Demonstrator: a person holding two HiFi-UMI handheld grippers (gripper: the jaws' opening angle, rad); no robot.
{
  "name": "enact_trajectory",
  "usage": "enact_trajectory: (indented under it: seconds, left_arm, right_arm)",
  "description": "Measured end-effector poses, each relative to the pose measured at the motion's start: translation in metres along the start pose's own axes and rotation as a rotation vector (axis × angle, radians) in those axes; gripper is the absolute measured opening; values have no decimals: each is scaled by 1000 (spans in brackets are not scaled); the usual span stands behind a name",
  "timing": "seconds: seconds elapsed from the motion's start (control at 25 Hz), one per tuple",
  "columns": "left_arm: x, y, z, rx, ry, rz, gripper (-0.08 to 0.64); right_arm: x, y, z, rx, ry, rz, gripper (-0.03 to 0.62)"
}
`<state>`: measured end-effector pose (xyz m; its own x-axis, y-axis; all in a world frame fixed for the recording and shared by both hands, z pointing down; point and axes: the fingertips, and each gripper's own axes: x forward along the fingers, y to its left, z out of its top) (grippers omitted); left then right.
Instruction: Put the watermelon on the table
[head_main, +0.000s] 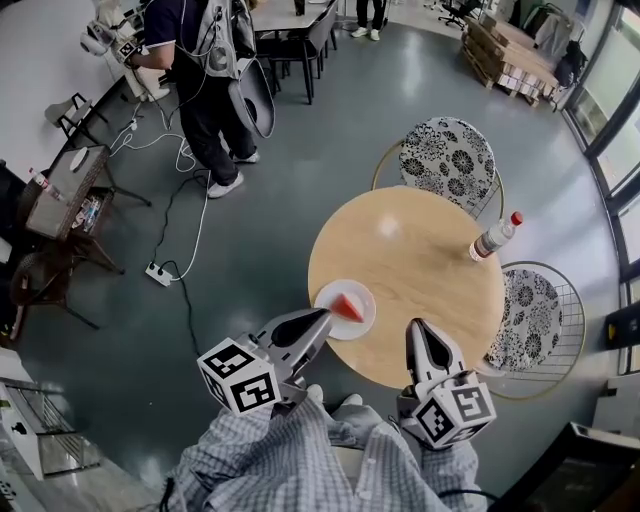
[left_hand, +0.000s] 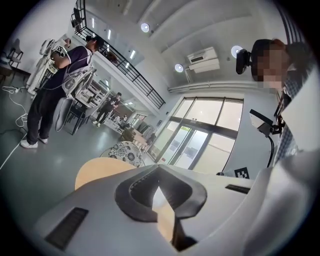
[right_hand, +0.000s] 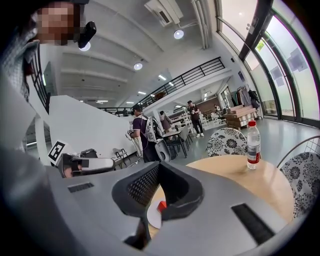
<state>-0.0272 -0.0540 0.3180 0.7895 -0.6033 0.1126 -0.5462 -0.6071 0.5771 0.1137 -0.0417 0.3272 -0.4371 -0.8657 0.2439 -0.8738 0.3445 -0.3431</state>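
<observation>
1. Left gripper (head_main: 322, 316): I read the jaws as fully closed. In the left gripper view the two dark pads meet at the tips, and nothing is held between them. In the head view, its tips line up with the near-left rim of the plate (head_main: 350, 329). I cannot tell whether they touch the plate or are above it.

2. Right gripper (head_main: 420, 327): I read these jaws as fully closed too, pads together at the tips and holding nothing. The gripper is over the near edge of the table (head_main: 420, 265), to the right of the plate and apart from it. In the right gripper view, the plate and a red piece of the slice show through the gap below the closed tips, beyond the jaws and not in them.

3. Watermelon (head_main: 347, 306): the red wedge lies on the white plate. The plate rests on the round wooden table, at its near-left edge. Neither gripper has hold of the wedge.

4. Other items:
- A bottle (head_main: 494, 237) with a red cap stands on the far right of the table, well apart from the plate.
- Two patterned chairs stand against the table, one at the far side (head_main: 447, 152) and one at the right (head_main: 528, 318).
- A person (head_main: 210, 90) stands on the grey floor at the far left, with cables trailing nearby.
</observation>
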Motion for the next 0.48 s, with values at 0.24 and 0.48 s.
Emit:
enact_trajectory:
  seconds: [0.24,0.48]
  left_arm:
    - [-1,-4,-1,-13,4,-22,6]
    - [5,-18,-11,15,38,-60,6]
  right_arm:
    - [0,4,-7,14,17,5,6]
    - [-1,7,-10,17,23,22,6]
